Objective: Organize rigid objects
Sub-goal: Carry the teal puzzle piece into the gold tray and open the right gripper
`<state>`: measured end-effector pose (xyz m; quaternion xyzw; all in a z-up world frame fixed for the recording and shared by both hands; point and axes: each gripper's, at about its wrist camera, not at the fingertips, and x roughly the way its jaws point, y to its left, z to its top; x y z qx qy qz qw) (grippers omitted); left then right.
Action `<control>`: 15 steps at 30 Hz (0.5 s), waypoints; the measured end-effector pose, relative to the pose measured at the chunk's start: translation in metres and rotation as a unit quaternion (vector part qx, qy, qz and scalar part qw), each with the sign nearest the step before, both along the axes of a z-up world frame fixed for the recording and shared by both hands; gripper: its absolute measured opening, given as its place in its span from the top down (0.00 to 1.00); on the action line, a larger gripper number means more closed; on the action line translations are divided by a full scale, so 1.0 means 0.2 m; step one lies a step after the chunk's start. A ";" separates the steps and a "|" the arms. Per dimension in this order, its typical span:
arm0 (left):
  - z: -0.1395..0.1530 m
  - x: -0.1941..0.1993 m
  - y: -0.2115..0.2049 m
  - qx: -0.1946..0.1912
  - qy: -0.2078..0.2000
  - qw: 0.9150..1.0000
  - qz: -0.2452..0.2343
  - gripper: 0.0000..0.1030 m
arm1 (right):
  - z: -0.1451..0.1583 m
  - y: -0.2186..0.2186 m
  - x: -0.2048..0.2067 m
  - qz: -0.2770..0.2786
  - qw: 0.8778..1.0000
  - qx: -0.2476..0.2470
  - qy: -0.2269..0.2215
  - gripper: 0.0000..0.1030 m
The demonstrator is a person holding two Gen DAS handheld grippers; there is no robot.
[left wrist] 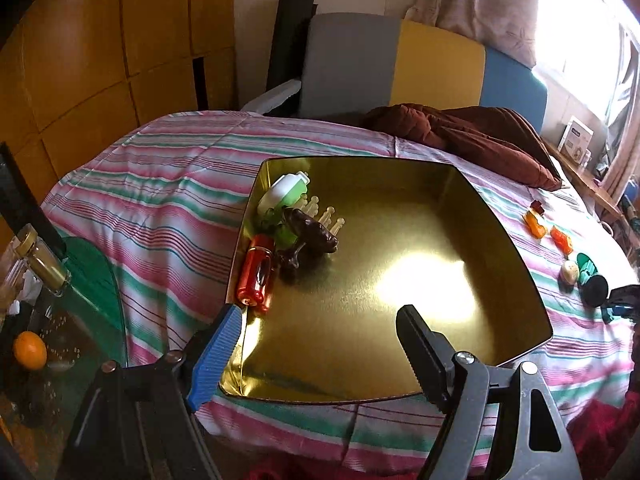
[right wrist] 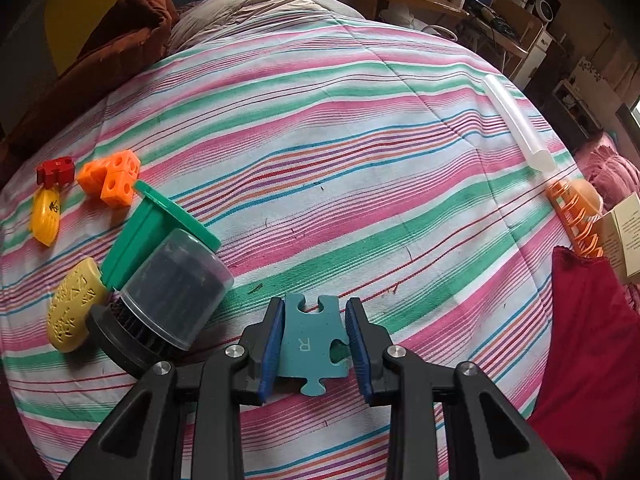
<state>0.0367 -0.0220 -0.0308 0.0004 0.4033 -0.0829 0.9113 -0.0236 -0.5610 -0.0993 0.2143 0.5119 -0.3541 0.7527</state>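
Left claw (left wrist: 320,336): jaws apart, nothing between them, hovering over the near edge of the tin (left wrist: 532,276).
Tin: beyond the left claw on the striped sheet (left wrist: 160,184); a red can (left wrist: 256,276), a brown toy (left wrist: 310,236) and a green-white bottle (left wrist: 286,194) lie in its far left corner.
Right claw (right wrist: 314,334): clamped on a teal puzzle piece (right wrist: 310,340).
Left of right claw: a dark jar (right wrist: 168,304), a green lid (right wrist: 156,224), a yellow shell (right wrist: 74,310), orange cubes (right wrist: 110,178).

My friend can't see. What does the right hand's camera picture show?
The right gripper pinches a teal puzzle piece over a striped bedspread. On its left lie orange cubes, a green lid and a dark jar.
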 end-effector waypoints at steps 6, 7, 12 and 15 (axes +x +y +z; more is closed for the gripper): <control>0.00 0.00 0.01 -0.003 0.000 1.000 0.002 0.22 | 0.02 -0.02 -0.03 -0.013 1.000 0.003 -0.021 0.70; 0.00 -0.01 0.02 -0.004 0.000 1.000 0.003 0.22 | 0.03 -0.03 -0.03 -0.016 0.999 0.004 -0.030 0.70; 0.01 -0.01 0.04 -0.008 -0.007 1.000 0.007 0.22 | 0.13 -0.02 -0.06 -0.017 0.996 -0.013 -0.090 0.70; 0.01 -0.01 0.07 -0.012 -0.007 1.000 0.012 0.22 | 0.17 0.00 -0.07 -0.008 0.993 -0.021 -0.112 0.70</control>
